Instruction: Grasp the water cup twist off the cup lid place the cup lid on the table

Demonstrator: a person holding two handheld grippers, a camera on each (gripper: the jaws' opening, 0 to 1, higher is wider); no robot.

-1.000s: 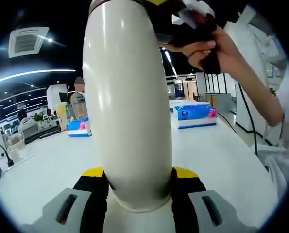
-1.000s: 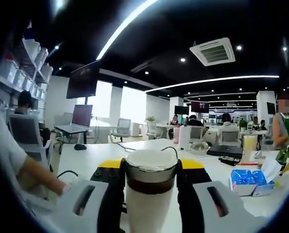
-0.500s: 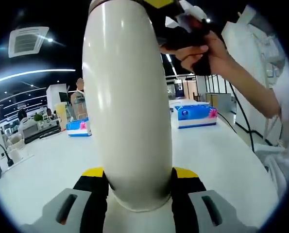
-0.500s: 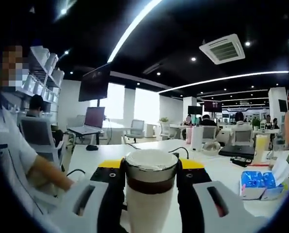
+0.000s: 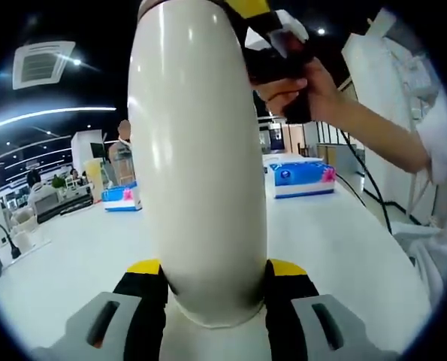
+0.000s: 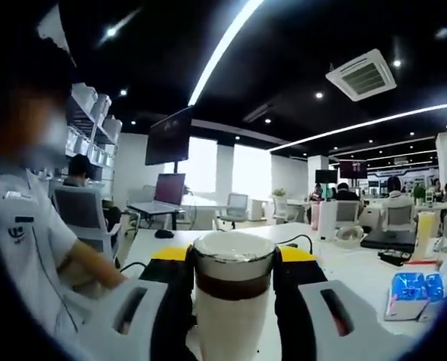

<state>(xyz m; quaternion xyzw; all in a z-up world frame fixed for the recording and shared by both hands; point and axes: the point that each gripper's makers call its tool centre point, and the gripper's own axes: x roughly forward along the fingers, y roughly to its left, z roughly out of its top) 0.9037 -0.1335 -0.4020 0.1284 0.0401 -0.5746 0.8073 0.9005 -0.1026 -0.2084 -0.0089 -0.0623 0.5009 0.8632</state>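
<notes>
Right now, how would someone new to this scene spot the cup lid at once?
Start at the long white table, then find the tall cream water cup standing between the right gripper. The cup lid is the cap on top: a pale disc over a shiny steel band and a dark collar.

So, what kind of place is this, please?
Probably an open-plan office or lab. In the right gripper view, a laptop stands on a long white table, an office chair is nearby, and a ceiling air-conditioning vent hangs overhead.
</notes>
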